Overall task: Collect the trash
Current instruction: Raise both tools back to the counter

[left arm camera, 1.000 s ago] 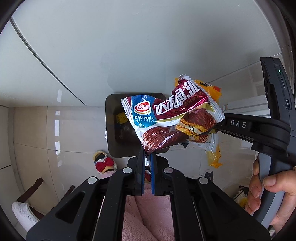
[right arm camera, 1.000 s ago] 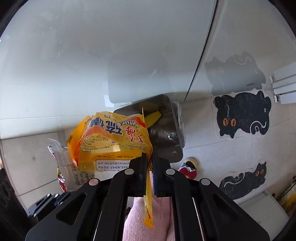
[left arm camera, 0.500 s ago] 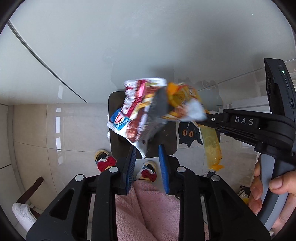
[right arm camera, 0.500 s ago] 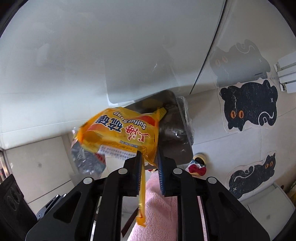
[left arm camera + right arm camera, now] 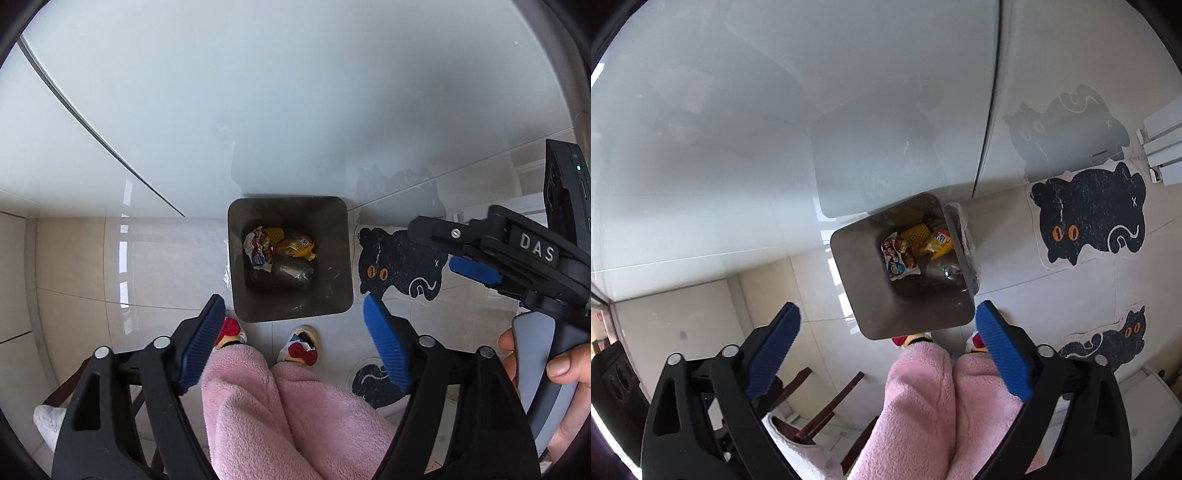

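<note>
Pale glossy floor tiles [image 5: 74, 258] below, white glass-like tabletop [image 5: 295, 92] above them in both views; between the two, standing on the floor at the table edge, a dark square trash bin [image 5: 236, 258], seen from above.

Inside the bin: a red-and-white snack wrapper [image 5: 257, 248] at the left, a yellow wrapper [image 5: 297, 246] beside it, a yellow netted piece [image 5: 272, 233] at the back, a clear crumpled plastic thing [image 5: 291, 271] under them; same contents seen from the right wrist, red wrapper [image 5: 897, 258] and yellow wrapper [image 5: 938, 240] lying at the bottom.

Left gripper [image 5: 294, 326] above the bin, jaws opening, blue pads wide apart, nothing between them; right gripper [image 5: 888, 326] likewise opening, spread wide, empty; also seen from the left wrist at the right edge [image 5: 480, 251], handle in a hand [image 5: 569, 373].

Below: pink fleece trouser legs [image 5: 280, 413], slippers with red bows [image 5: 303, 349] just beside the bin; black cat-shaped mat [image 5: 399, 262] on the floor to the right of the bin, second cat mat [image 5: 1108, 339] nearer.
</note>
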